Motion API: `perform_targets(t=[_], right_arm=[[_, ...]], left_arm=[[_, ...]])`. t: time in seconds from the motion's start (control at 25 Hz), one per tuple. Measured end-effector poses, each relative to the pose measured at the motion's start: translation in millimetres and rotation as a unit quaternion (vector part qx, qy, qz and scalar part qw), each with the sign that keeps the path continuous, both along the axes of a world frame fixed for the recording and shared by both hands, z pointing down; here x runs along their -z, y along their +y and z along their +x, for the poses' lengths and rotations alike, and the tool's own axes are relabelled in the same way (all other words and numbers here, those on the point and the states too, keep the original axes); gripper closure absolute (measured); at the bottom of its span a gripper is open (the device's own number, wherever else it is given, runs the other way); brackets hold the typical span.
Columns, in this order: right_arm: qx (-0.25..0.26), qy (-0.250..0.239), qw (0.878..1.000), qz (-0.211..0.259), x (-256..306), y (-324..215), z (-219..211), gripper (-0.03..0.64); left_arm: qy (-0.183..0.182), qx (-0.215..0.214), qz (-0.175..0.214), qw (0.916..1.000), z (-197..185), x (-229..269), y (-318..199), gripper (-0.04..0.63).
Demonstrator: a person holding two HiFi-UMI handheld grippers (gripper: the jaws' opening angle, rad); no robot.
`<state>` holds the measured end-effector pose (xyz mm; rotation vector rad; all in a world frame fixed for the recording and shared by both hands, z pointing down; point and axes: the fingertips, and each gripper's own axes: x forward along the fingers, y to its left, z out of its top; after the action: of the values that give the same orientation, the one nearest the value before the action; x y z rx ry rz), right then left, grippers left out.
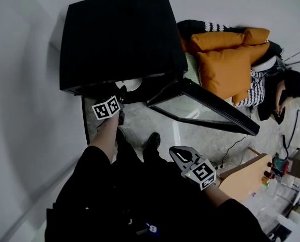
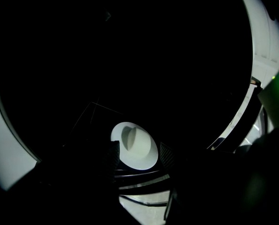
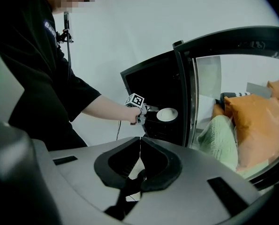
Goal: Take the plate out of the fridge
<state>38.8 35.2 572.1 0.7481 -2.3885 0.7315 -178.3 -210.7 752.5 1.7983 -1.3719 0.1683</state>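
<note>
1. Plate [image 1: 129, 84]: white, round, lying flat on a shelf [image 2: 140, 176] inside the black fridge [image 1: 119, 34], close to the front of the opening
2. Handling, by judgement: looks like glazed ceramic, so stiff, fairly heavy for its size, slick at the rim and liable to chip or break if knocked or dropped; it will not give under the pads, so squeeze firmly but not hard
3. Where to hold: take the near rim, one pad above and one below, well onto the edge so that the plate does not tip out; keep it level as you draw it towards you
4. Left claw [image 1: 121, 97]: at the fridge mouth, jaws wide apart, the plate's near part lying between them in its own view; the pads do not appear to press on it, so nothing is held yet
5. Right claw [image 3: 140, 144]: jaws together, empty, held low and well apart from the fridge
6. Edges to mind: the shelf's front lip just under the rim, the dark frame round the opening, and the glass door [image 1: 205, 110] standing open on your right
7. Open room: bare floor [image 1: 155, 120] in front of the fridge gives you a straight path back towards yourself; the wall [image 1: 23, 84] closes the left, and orange cushions [image 1: 225, 69] lie beyond the door, so pull out straight and not sideways
</note>
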Motion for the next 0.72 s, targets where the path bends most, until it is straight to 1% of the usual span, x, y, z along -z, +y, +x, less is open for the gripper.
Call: perform_targets(t=[0.12, 0.44, 0.56, 0.72], right_arm=[[-0.005, 0.006, 1.0, -0.009, -2.0, 0.7, 5.6, 0.607], [-0.011, 0.012, 1.0, -0.014, -12.8, 4.8, 21.7, 0.607], [-0.011, 0.015, 1.0, -0.025, -10.9, 5.8, 23.2, 0.607], [-0.008, 0.008, 1.0, -0.018, -19.0, 10.1, 28.5, 0.607]], left_arm=[[-0.003, 0.012, -0.01, 0.9999, -3.9, -9.5, -6.3, 0.339], [-0.001, 0.038, -0.039, 0.9985, -15.0, -28.9, -24.1, 0.339], [0.011, 0.052, -0.049, 0.9974, -17.8, -36.6, -24.0, 0.339], [0.025, 0.064, -0.061, 0.9958, -18.8, -44.9, -22.2, 0.339]])
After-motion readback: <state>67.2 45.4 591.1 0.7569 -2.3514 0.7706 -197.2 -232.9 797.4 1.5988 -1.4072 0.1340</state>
